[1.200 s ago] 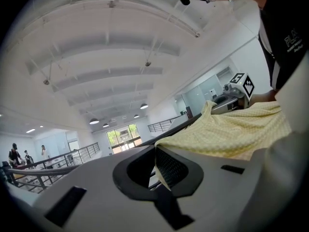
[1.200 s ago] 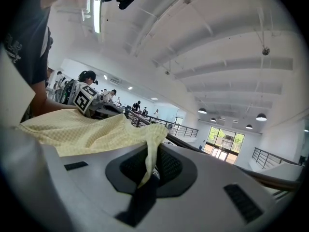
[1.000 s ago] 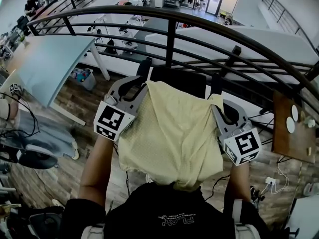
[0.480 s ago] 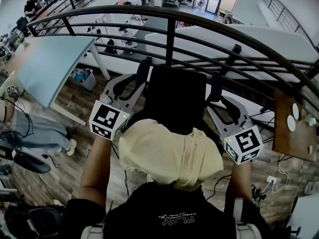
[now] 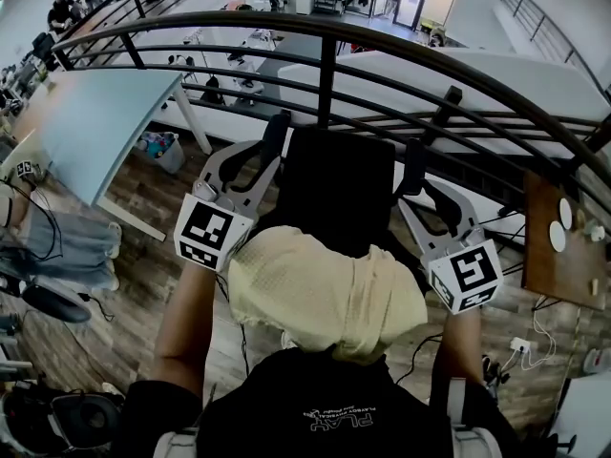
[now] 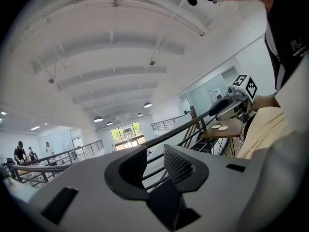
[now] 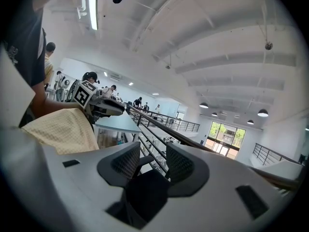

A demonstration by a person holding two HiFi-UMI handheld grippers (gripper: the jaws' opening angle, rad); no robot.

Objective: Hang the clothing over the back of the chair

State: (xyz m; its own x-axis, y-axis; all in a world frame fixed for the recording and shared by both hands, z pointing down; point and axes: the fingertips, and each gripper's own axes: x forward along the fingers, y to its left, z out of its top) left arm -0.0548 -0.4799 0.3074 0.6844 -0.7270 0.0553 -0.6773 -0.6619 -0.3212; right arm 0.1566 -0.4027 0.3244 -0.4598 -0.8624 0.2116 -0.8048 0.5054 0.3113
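Note:
A pale yellow garment (image 5: 325, 289) lies bunched over the top of the black chair back (image 5: 339, 184), close to my body. My left gripper (image 5: 250, 153) stands to the left of the chair. Its jaws are closing a little, with nothing between them. To the right of the chair my right gripper (image 5: 428, 181) is open and empty. The left gripper view shows my left gripper (image 6: 154, 166) aimed at open air, with the garment (image 6: 263, 132) at its right edge. The right gripper view shows my right gripper (image 7: 152, 163) with the cloth (image 7: 63, 129) at its left.
A dark curved metal railing (image 5: 325, 31) runs just beyond the chair, with a lower floor behind it. A light blue table (image 5: 95, 122) stands at the left. A small wooden table (image 5: 558, 246) with plates is at the right. Cables lie on the wood floor.
A second ago both grippers held the garment spread high over the chair. They have let go, and the cloth has dropped and bunched on the chair back. Both jaws now stand apart.

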